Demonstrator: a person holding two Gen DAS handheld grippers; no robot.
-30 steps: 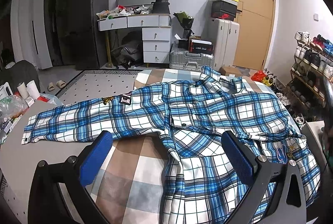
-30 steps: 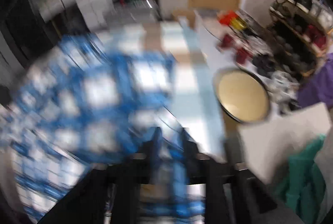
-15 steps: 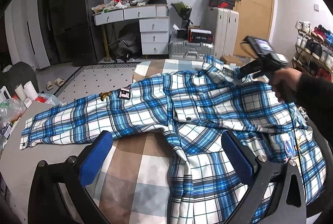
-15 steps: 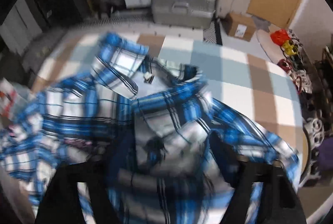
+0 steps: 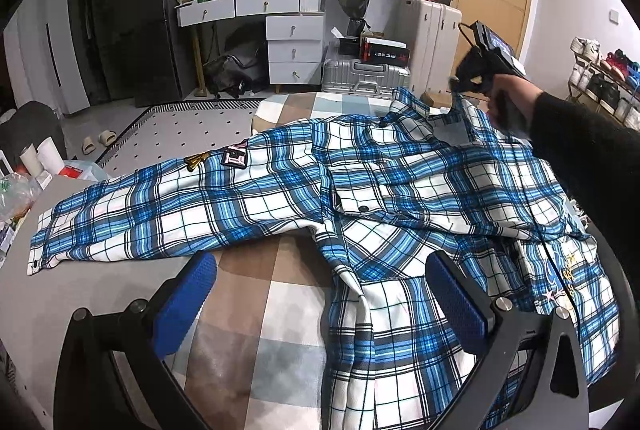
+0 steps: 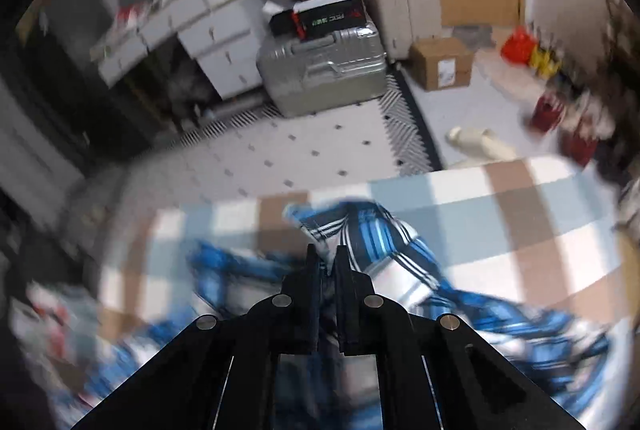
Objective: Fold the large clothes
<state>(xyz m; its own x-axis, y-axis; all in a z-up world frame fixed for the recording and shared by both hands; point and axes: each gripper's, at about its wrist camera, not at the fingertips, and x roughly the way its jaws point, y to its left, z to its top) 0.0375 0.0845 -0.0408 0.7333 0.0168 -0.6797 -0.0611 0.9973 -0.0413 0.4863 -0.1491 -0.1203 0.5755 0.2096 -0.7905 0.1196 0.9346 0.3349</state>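
Blue-and-white plaid long-sleeved shirt (image 5: 400, 198) lies spread on the brown, grey and white checked bed cover (image 5: 256, 334). Body's long axis runs near-to-far, collar at the far end toward the silver hard-shell suitcase (image 5: 362, 78); one sleeve stretches out sideways to the left, cuff at the bed edge. Left gripper (image 5: 328, 310) hovers over the hem end, blue-padded fingers (image 5: 184, 306) spread wide, holding nothing. Right gripper (image 6: 326, 262) is pinched closed on the collar fabric, lifting it slightly. Right wrist view is motion-blurred.
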